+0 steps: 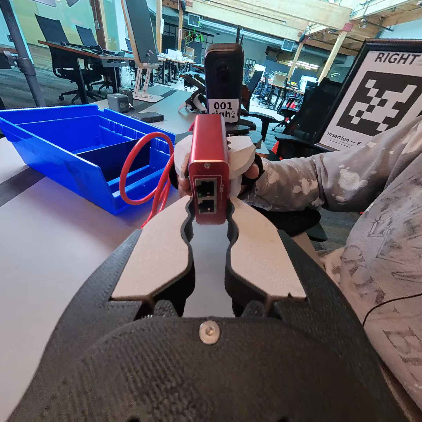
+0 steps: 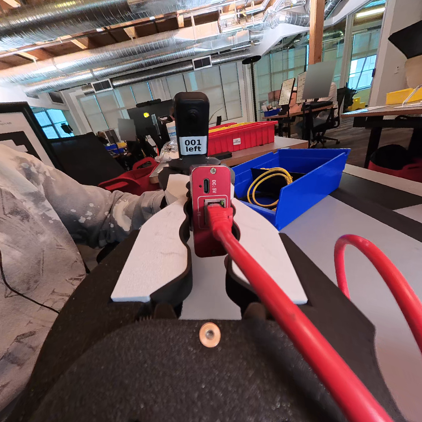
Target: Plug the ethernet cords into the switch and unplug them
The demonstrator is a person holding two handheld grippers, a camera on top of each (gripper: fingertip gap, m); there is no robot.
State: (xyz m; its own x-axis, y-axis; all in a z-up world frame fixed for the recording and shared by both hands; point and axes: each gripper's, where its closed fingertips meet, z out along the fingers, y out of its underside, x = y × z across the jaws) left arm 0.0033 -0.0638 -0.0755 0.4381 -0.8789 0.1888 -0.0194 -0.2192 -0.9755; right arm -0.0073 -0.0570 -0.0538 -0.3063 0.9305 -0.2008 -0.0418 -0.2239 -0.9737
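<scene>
Both grippers hold a red metal switch (image 1: 209, 146) in the air above the table, one at each end. My left gripper (image 1: 210, 210) is shut on the end with two empty ports (image 1: 207, 196). The right gripper's white fingers (image 1: 242, 150) clamp the far end. In the right wrist view, my right gripper (image 2: 211, 219) is shut on the switch (image 2: 211, 182). A red ethernet plug (image 2: 219, 214) sits in its single port, and the red cord (image 2: 296, 308) runs back over the right finger and loops to the side. The loop shows in the left wrist view (image 1: 127, 164).
A blue bin (image 1: 68, 146) stands on the grey table (image 1: 45, 251); the right wrist view shows it (image 2: 319, 178) holding a coiled yellow cord (image 2: 262, 182). A framed marker board (image 1: 376, 98) stands at the right. The person's grey sleeve (image 1: 319, 180) reaches in.
</scene>
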